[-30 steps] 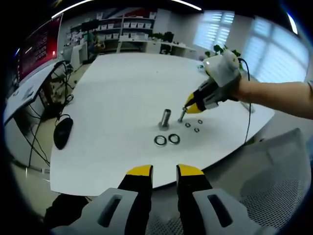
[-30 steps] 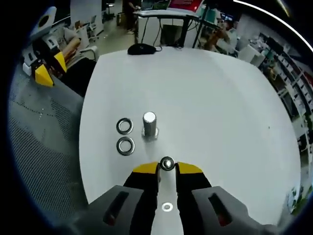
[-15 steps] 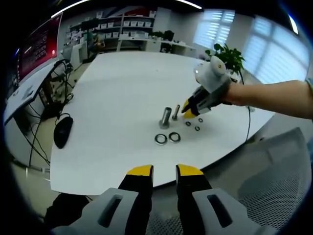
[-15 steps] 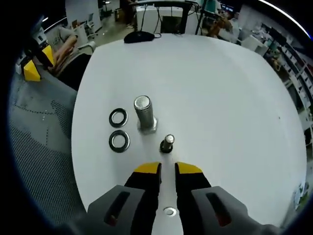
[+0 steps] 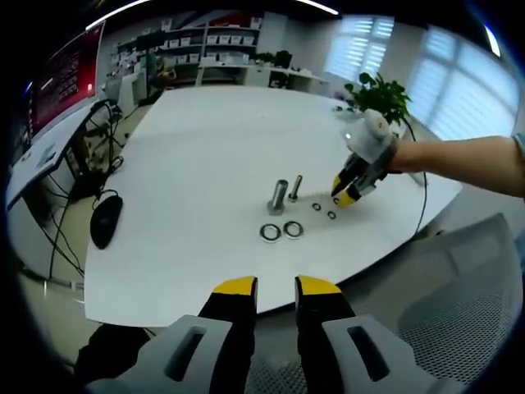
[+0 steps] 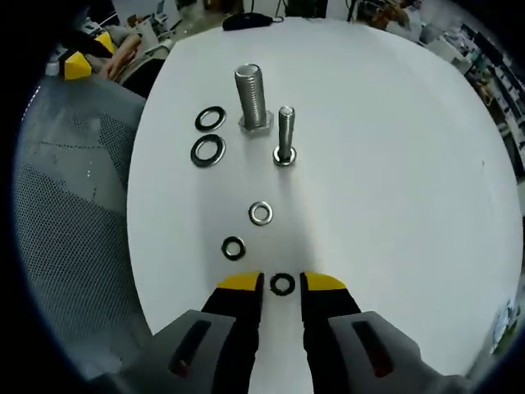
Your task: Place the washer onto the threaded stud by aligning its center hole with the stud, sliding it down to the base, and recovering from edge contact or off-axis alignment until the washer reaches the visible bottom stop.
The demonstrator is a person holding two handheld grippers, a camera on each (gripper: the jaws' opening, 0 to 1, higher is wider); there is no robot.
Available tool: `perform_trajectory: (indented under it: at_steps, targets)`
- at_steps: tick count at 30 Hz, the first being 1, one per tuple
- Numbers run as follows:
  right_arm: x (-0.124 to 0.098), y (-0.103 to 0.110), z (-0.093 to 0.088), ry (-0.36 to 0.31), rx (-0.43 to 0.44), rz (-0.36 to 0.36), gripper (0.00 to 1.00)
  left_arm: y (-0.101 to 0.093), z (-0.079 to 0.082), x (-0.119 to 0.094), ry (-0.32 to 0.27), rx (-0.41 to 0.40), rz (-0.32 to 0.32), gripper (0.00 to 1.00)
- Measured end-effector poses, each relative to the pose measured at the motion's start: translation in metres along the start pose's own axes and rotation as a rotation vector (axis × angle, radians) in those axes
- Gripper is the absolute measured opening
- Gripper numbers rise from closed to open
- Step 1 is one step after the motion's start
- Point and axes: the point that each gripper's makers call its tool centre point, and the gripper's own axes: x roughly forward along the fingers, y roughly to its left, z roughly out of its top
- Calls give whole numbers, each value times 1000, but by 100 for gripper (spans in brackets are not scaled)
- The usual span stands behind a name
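Washer [image 6: 282, 284] not yet picked: a small dark one lies flat on the white table [image 6: 394, 164], right between the yellow tips of the right gripper [image 6: 281, 284], whose jaws are parted around it with nothing held. Two more small washers lie just ahead, a dark one [image 6: 234, 247] and a bright one [image 6: 261, 213]. Beyond them the slim threaded stud [image 6: 285, 135] stands upright on its head, with the fatter bolt [image 6: 253, 97] just beside it and two large washers [image 6: 208, 135] lying next to that bolt. Nothing is on the slim stud's shank.

In the left gripper view the right gripper [image 5: 348, 195] is low over the small washers [image 5: 324, 211], near the stud [image 5: 294, 188]. The left gripper [image 5: 276, 287] hangs off the near table edge, well apart from the parts, jaws a little apart and empty.

Step in hand, by judgement: acquiring the washer. Next move calls for closing on its rim, likely tipping it off the table to get purchase, then lifting, carrying it over the stud tip, levelling the hole on the stud axis and sliding it down to the head. A flat thin ring could well slip out of the pinch
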Motion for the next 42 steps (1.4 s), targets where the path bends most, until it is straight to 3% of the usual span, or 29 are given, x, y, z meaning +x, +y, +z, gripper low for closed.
perform_trajectory:
  at_steps: [14,16,21,22,24,26,33,37,42]
  targets:
    - [-3,-6,-1,32,-53,-44,14,0,-1,0,4,-2,2,16]
    - [-8,-7,6,3,-63,-65,14,0,-1,0,3,-4,2,16]
    - [-27,-1,35,-58,-77,-41,14,0,-1,0,5,-2,2,16]
    - [-31,3,43,-79,-77,-24,14,0,-1,0,6,-1,2,16]
    - [-36,7,62,-182,-39,4,14,1,-1,0,6,0,3,16]
    - [-39,7,69,-207,-34,6,13,1,-1,0,6,0,3,16]
    - [-49,12,92,-252,-80,-5,12,0,-2,0,11,2,4,16]
    - [-56,4,111,-262,-106,-39,12,0,-2,0,12,2,4,16]
    - [-52,2,114,-219,-130,-44,12,1,-3,0,14,0,5,16]
